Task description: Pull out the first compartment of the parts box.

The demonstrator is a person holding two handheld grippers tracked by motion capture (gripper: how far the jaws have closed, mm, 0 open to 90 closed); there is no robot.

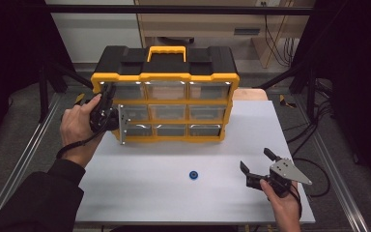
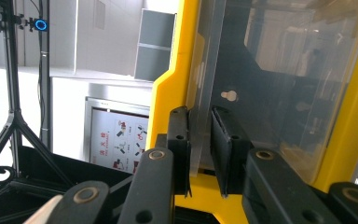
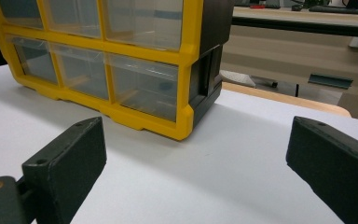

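Black jaws of my left gripper [image 2: 200,154] stand nearly closed on the thin front lip of a clear plastic drawer [image 2: 205,93], the pads just either side of it, whether pressing I cannot tell. That drawer sits at nine o'clock in the yellow-and-black drawer cabinet [image 1: 164,77]. My right gripper [image 1: 258,166], at four o'clock, gapes wide, empty, above the white table [image 1: 140,193].

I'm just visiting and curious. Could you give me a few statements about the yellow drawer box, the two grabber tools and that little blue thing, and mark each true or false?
1. The left gripper has a clear drawer front of the organizer between its jaws. True.
2. The right gripper holds the blue ring. False: its jaws are open and empty.
3. The blue ring lies on the table. True.
4. The organizer's handle is red. False: it is yellow.
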